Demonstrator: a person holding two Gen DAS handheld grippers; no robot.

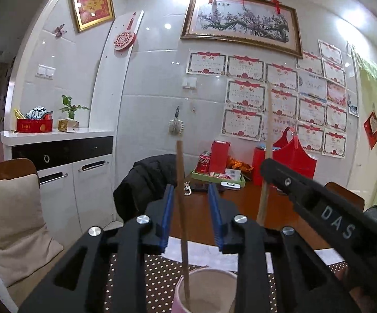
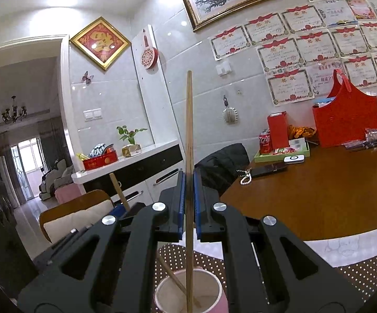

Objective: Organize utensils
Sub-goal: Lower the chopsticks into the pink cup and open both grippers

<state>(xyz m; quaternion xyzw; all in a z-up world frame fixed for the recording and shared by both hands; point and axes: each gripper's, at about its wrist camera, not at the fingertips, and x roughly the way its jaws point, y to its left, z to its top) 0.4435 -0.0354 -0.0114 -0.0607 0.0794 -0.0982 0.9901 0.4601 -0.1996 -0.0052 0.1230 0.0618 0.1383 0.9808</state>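
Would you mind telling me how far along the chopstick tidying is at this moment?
Done: the darker wooden chopstick already stands in the pink paper cup, and the left gripper is open around it, pads apart. In hand: the right gripper is shut on the lighter wooden chopstick, whose lower end is inside the cup. Left: releasing that one. No other loose utensils show.

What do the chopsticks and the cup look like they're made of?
Chopsticks: likely bamboo or wood, with a matte tan finish and faint grain. Cup: probably paper, with a thin rolled rim, a dull off-white inside and a pink outside.
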